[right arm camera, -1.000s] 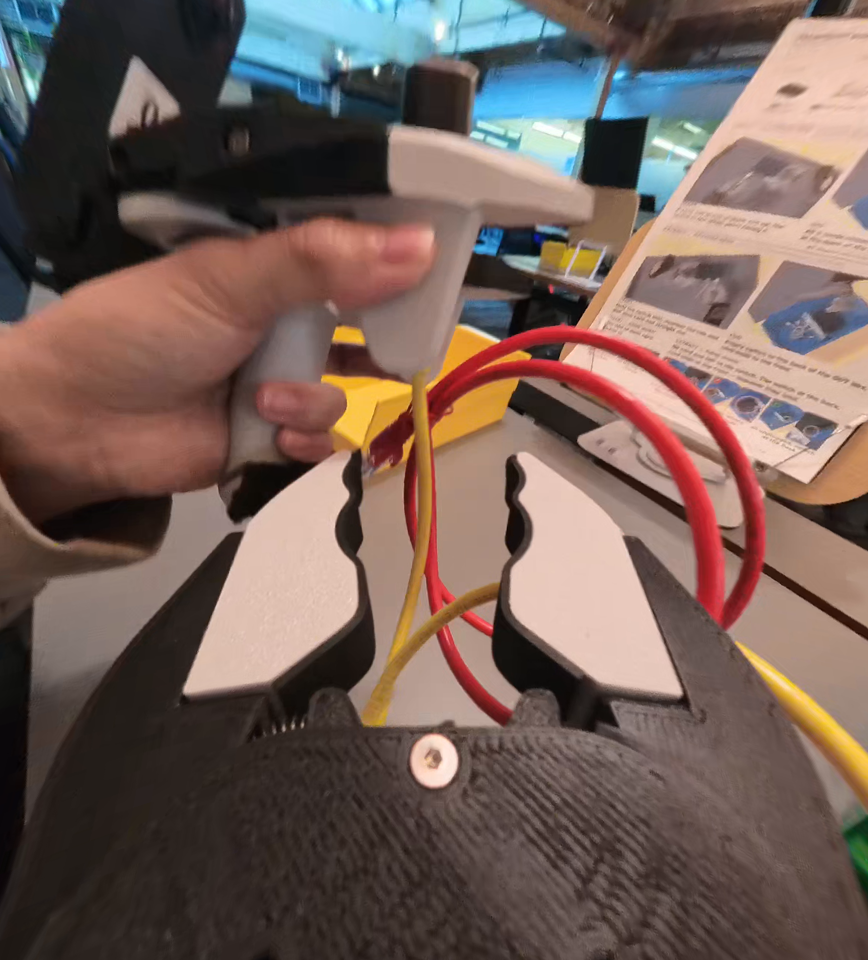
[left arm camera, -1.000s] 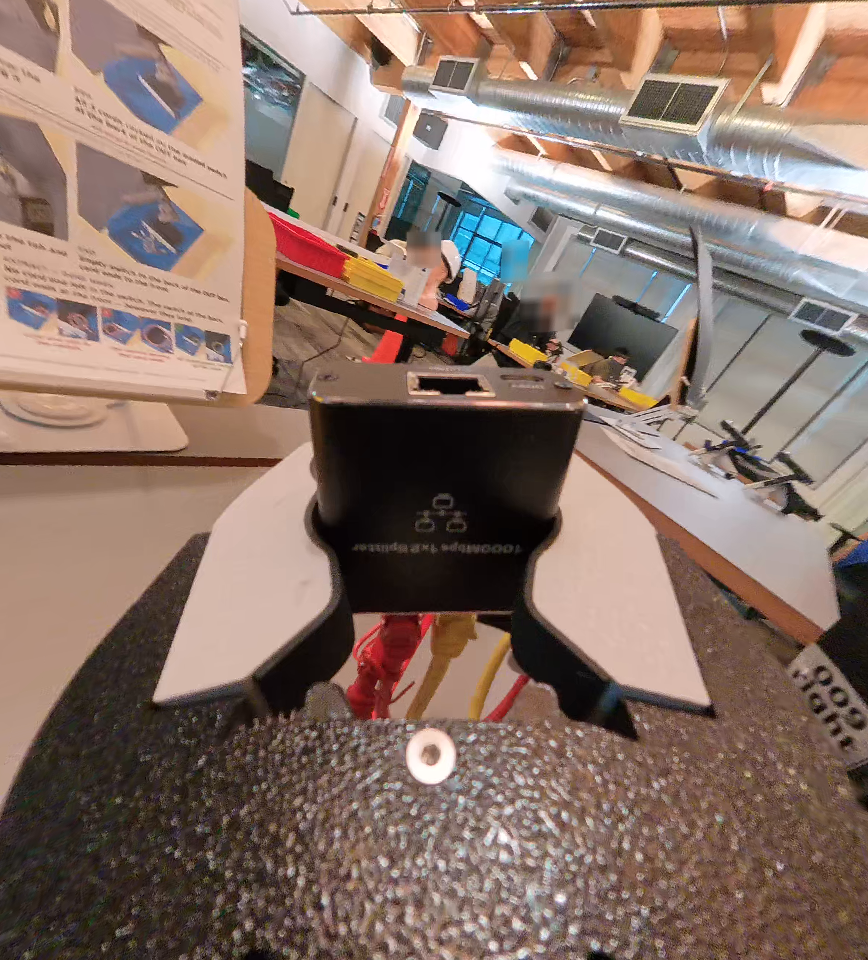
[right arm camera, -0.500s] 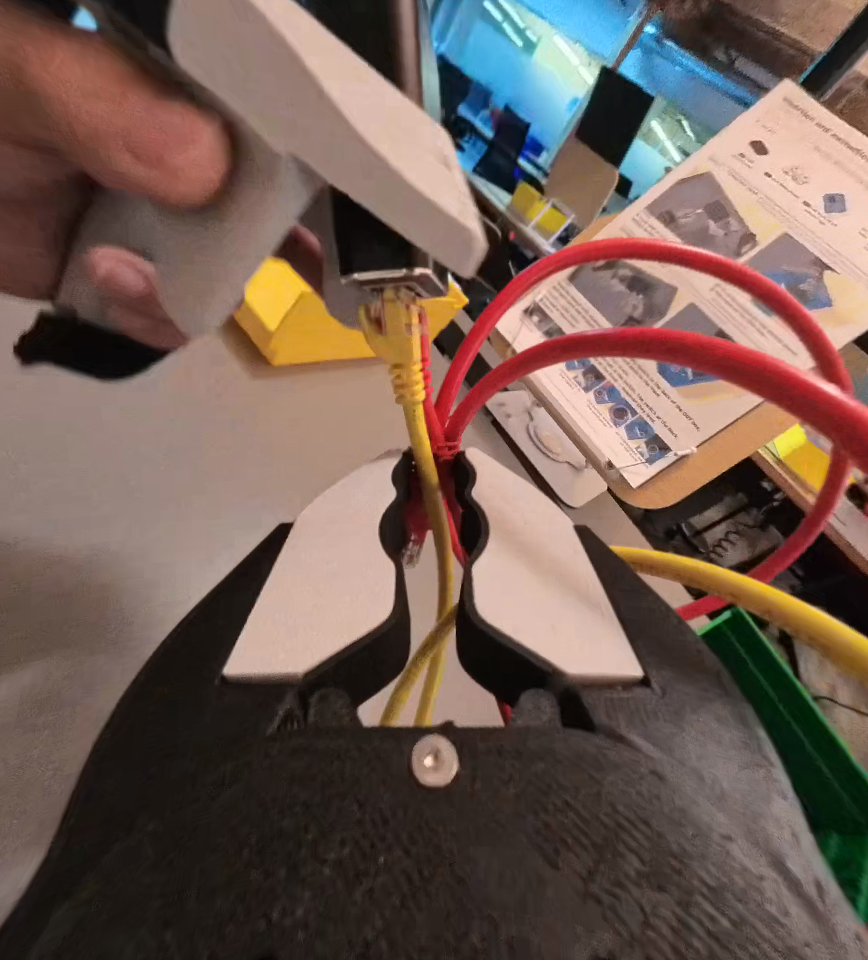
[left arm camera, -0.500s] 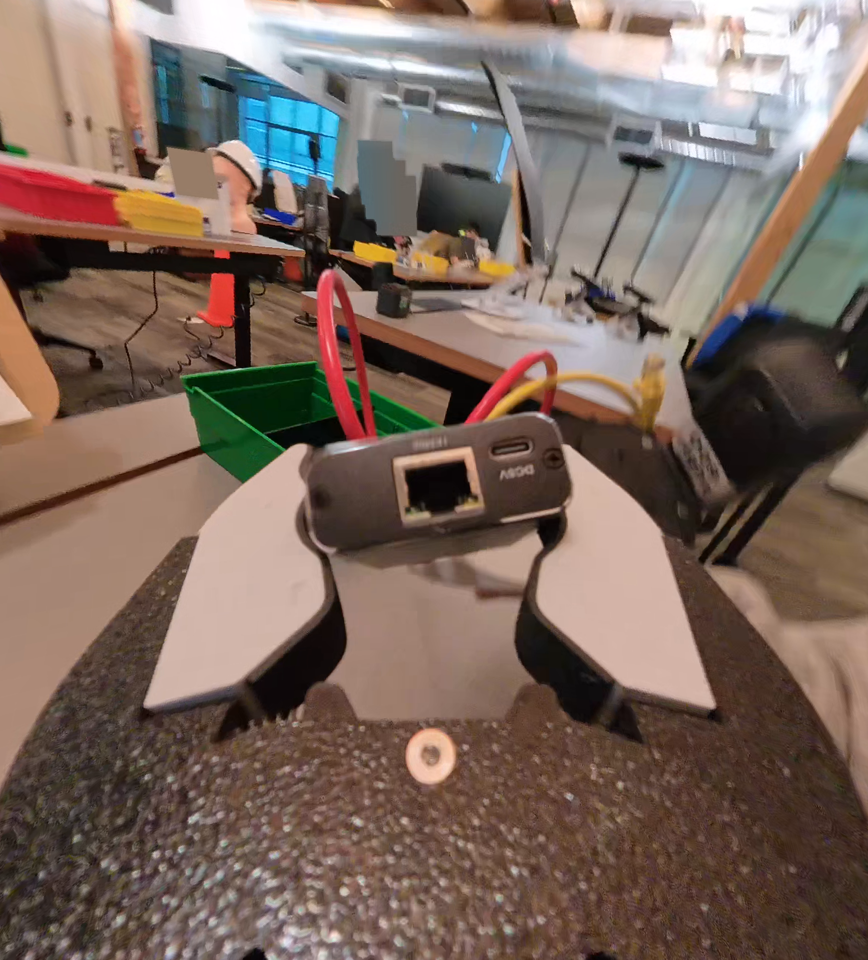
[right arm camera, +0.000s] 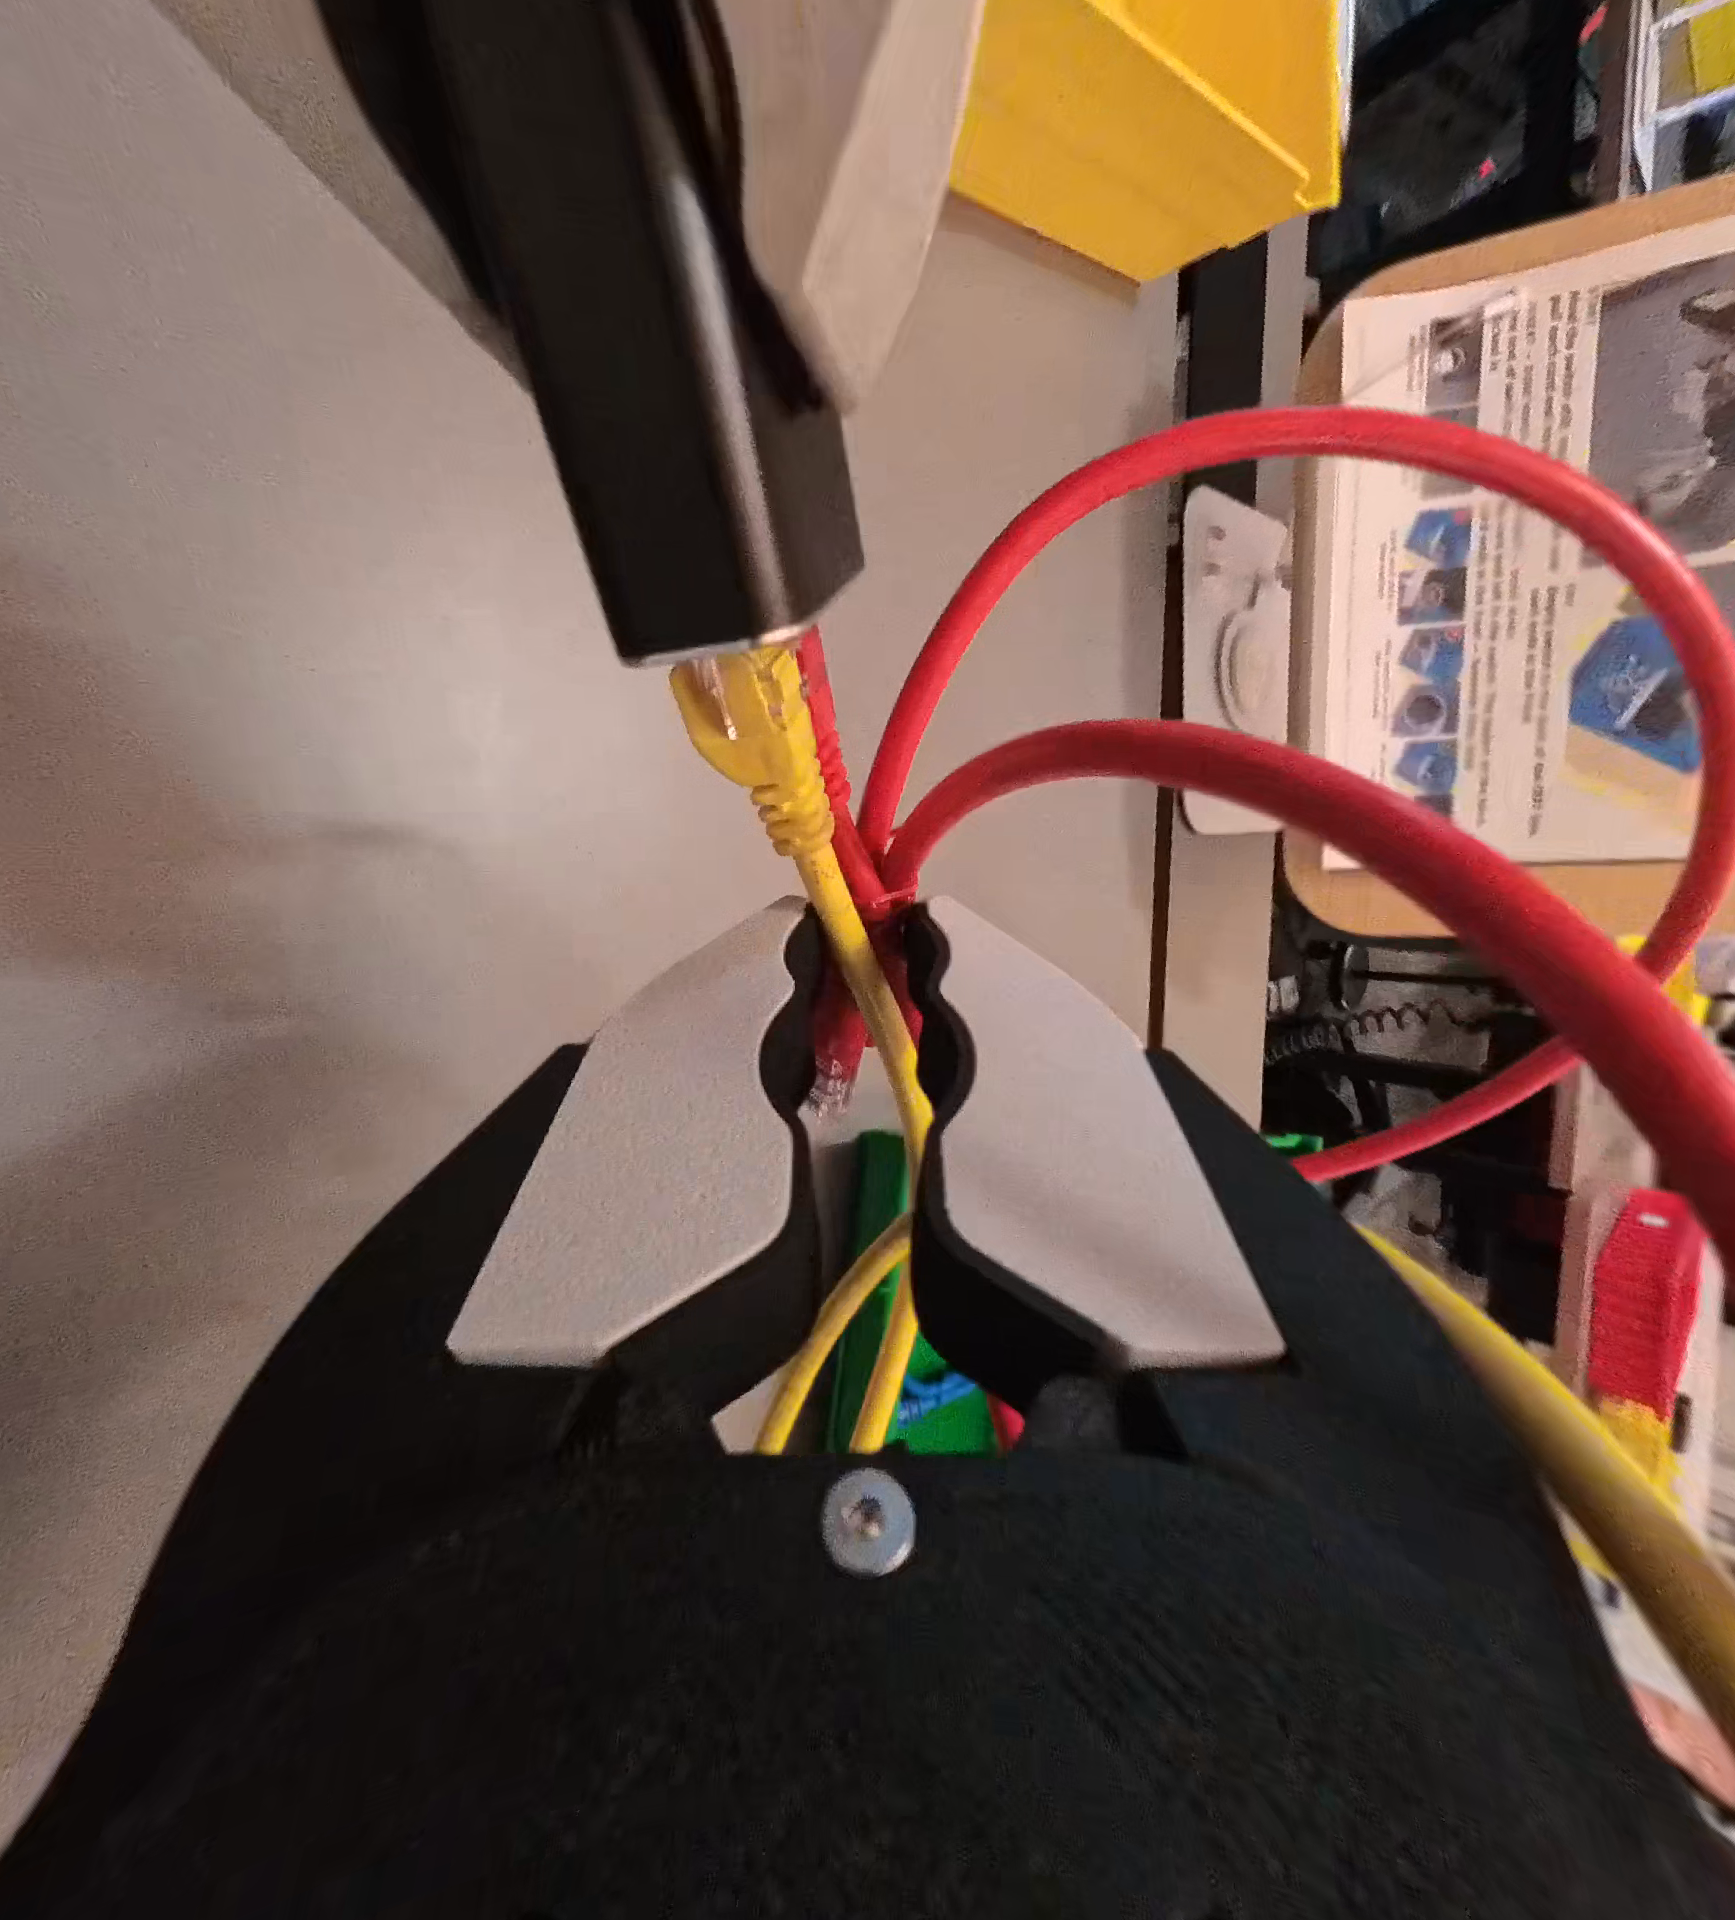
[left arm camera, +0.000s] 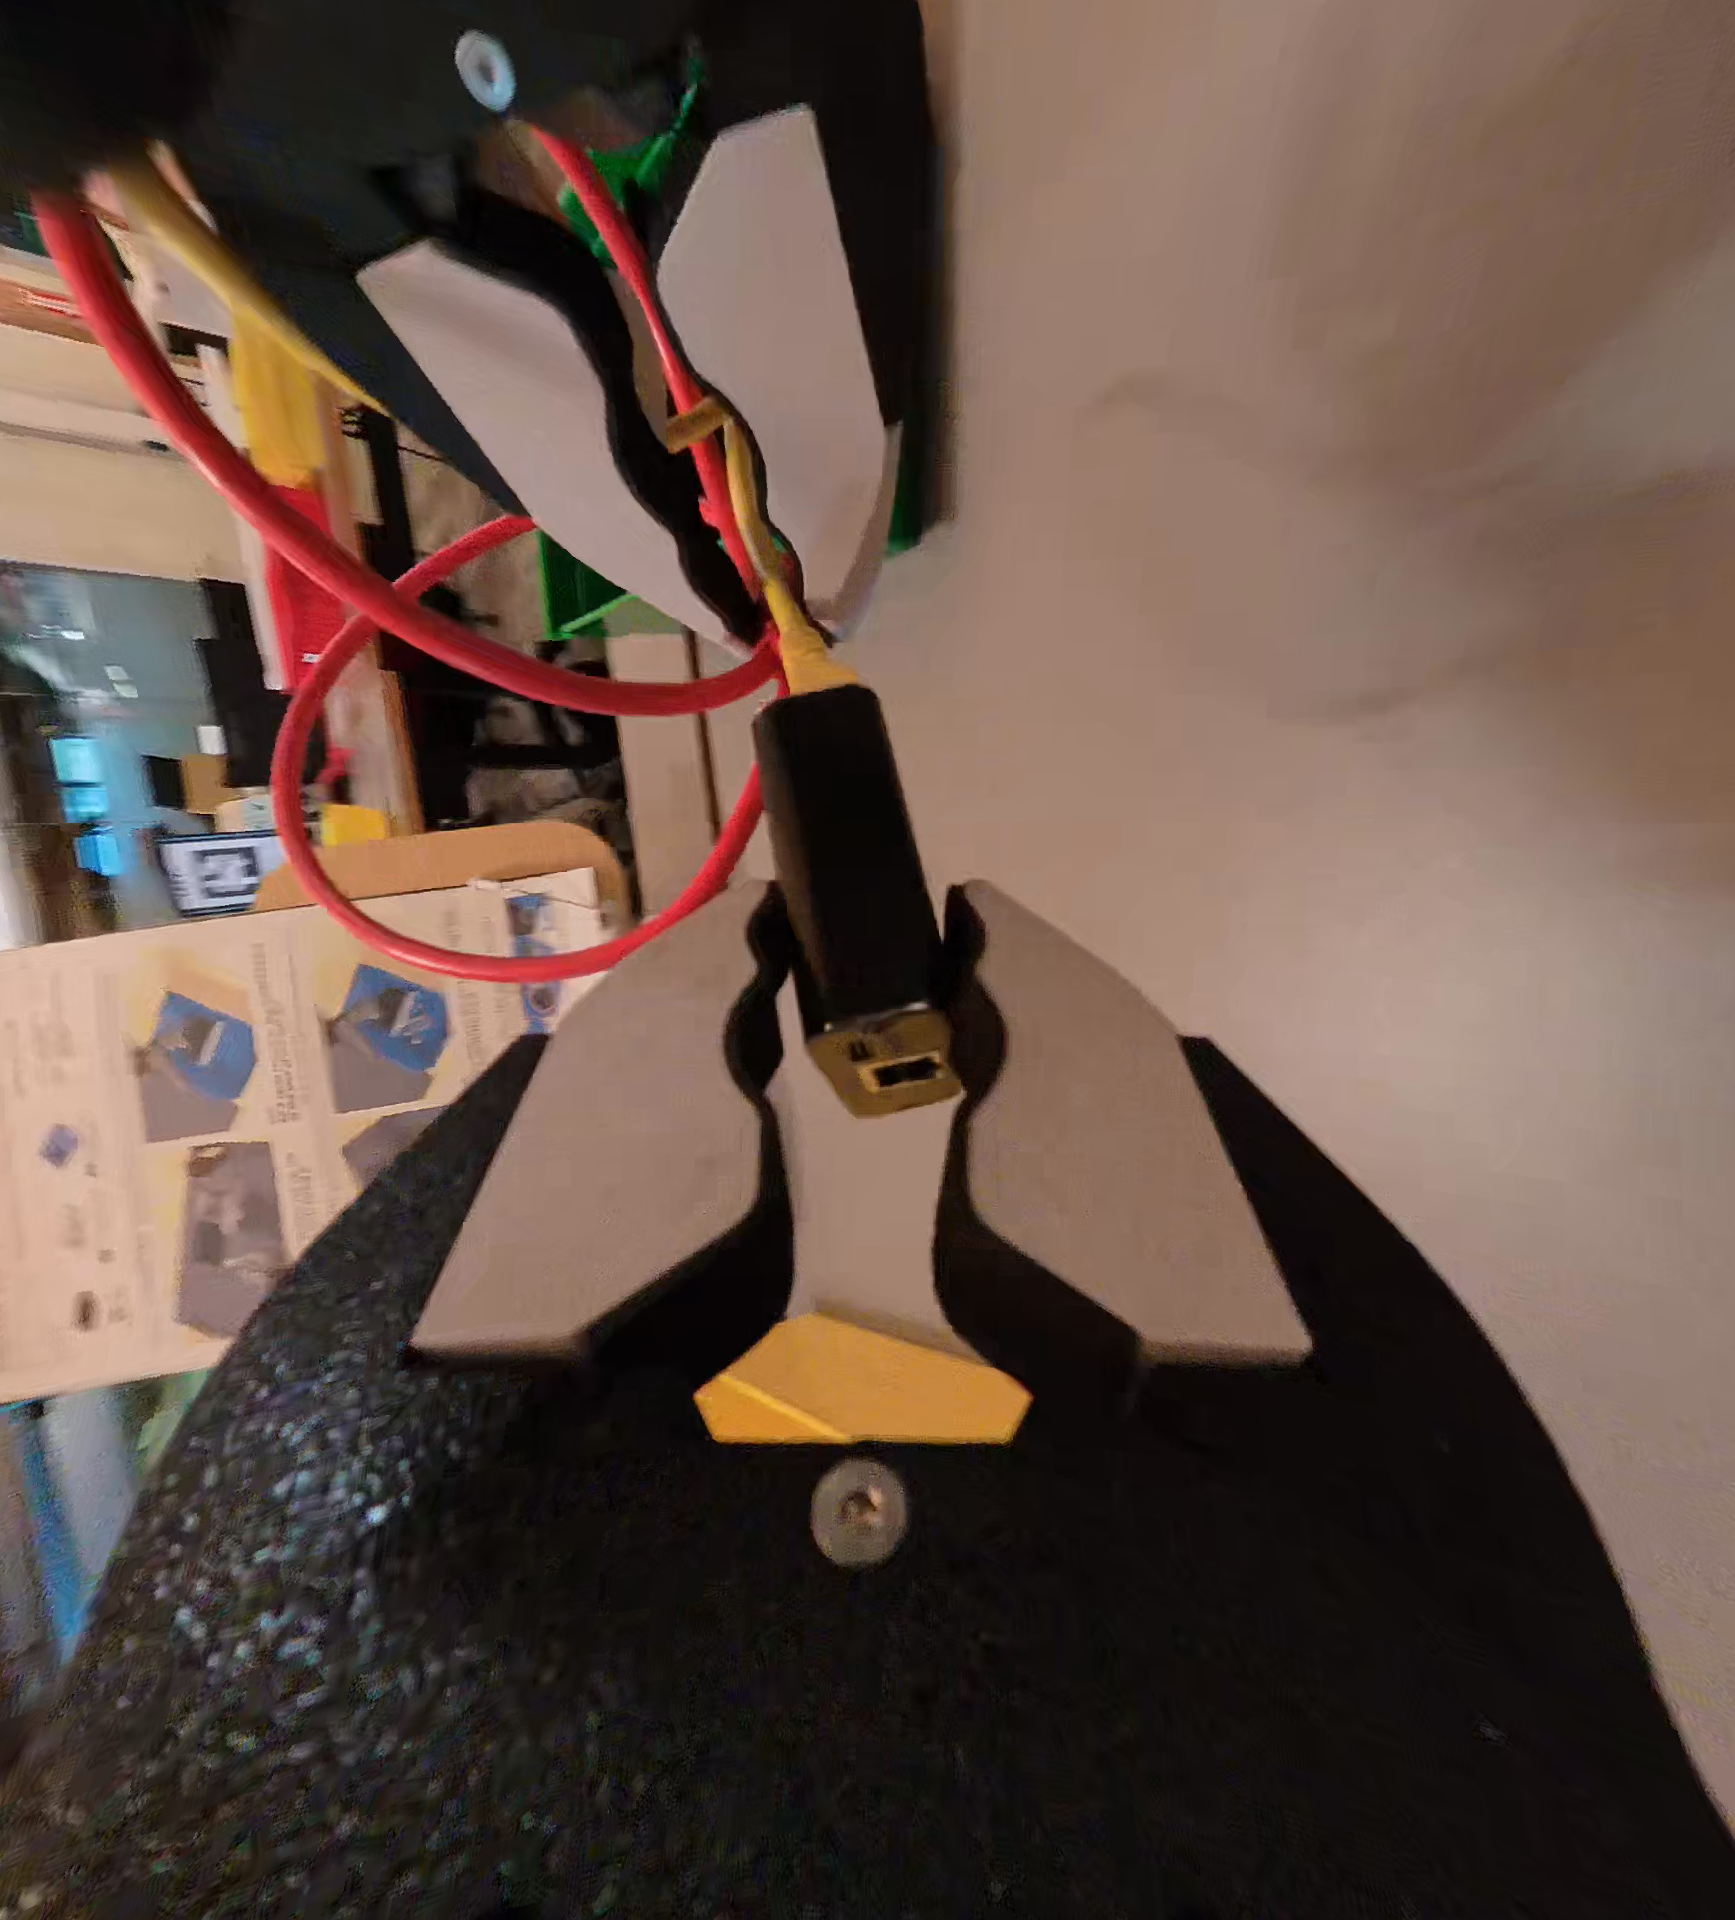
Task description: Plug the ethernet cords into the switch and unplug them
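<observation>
My left gripper (left arm camera: 863, 904) is shut on the black switch (left arm camera: 847, 862), whose near end shows an empty port. A yellow plug (left arm camera: 809, 665) sits in its far end, with a red plug (right arm camera: 821, 727) beside it. My right gripper (right arm camera: 865, 920) is shut on the yellow cord (right arm camera: 868, 997) and the red cord (right arm camera: 1362, 436) just below the switch (right arm camera: 676, 364). The yellow plug (right arm camera: 749, 727) shows part of its clear tip at the port. A loose red plug (right arm camera: 832, 1060) lies between the right fingers. The right gripper also shows in the left wrist view (left arm camera: 790, 623).
The beige table (left arm camera: 1362, 520) lies behind both grippers. A yellow bin (right arm camera: 1143, 125), a green bin (right arm camera: 884, 1299) and an instruction sheet on a board (right arm camera: 1569, 520) stand nearby. The red cord loops wide towards the sheet (left arm camera: 219, 1091). Left tips to right tips: about 8 centimetres.
My right gripper went from open to shut on the cords and now sits closer to the switch. My left gripper has swung and rolled the switch, so both views are turned sideways.
</observation>
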Demonstrator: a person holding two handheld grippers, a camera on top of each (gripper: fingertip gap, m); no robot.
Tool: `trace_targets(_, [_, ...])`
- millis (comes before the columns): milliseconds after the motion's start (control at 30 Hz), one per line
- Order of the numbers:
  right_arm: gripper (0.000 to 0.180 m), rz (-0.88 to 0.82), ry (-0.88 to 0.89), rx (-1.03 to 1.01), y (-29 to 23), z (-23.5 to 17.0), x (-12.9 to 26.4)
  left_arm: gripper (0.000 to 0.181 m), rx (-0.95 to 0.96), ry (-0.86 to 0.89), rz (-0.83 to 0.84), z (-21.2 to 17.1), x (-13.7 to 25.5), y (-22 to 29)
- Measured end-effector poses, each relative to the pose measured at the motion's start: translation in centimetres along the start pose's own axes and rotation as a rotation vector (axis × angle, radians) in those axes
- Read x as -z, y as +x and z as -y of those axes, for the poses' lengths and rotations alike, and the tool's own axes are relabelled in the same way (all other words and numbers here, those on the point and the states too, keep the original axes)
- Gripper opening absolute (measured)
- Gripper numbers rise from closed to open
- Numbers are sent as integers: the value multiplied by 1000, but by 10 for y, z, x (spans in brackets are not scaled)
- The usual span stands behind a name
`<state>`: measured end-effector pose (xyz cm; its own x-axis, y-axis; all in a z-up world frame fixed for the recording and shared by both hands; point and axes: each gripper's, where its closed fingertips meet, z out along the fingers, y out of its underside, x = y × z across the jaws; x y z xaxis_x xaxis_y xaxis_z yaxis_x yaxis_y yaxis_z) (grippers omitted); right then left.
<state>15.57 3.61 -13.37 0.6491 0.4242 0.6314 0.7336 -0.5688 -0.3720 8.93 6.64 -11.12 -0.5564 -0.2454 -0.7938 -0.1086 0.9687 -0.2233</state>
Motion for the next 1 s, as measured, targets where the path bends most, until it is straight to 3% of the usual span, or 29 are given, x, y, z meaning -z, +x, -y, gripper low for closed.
trace_targets(67, [16, -25, -31, 2, 5, -4, -3, 26, 27, -17, 35, -3, -6, -3])
trace_targets(167, [18, -28, 55, -68, 11, 1, -5, 24, 182, 82, 19, -6, -7, -9])
trace_targets(333, [42, -277, 246, -236, 43, 12, 32, 24, 525, 268, 127, -34, 8, -43])
trace_targets(467, [39, -389, 563, -496, 45, 39, 73, 24, 871, 512, 179, -48, 23, -66])
trace_targets(567, [26, -209, 943, -674, 27, 78, 89, 24, 1068, 701, 208, -48, 29, -74])
trace_targets(667, [27, -100, 1007, -873, 26, 74, 63, 25, 1282, 899, 226, -49, 34, -79])
trace_targets(767, [20, 32, 1018, -1054, 21, 71, 31, 24, 1359, 960, 196, -45, 25, -71])
trace_targets(833, [22, 295, 931, -1178, -4, 76, -2, 24, 1399, 972, 175, -41, 17, -66])
trace_targets(900, [24, 534, 1034, -1210, -19, 94, -3, 24, 1412, 973, 163, -38, 11, -66])
trace_targets(1000, [25, 338, 1296, -1395, 16, 77, 7, 24, 1438, 1030, 125, -30, 13, -67])
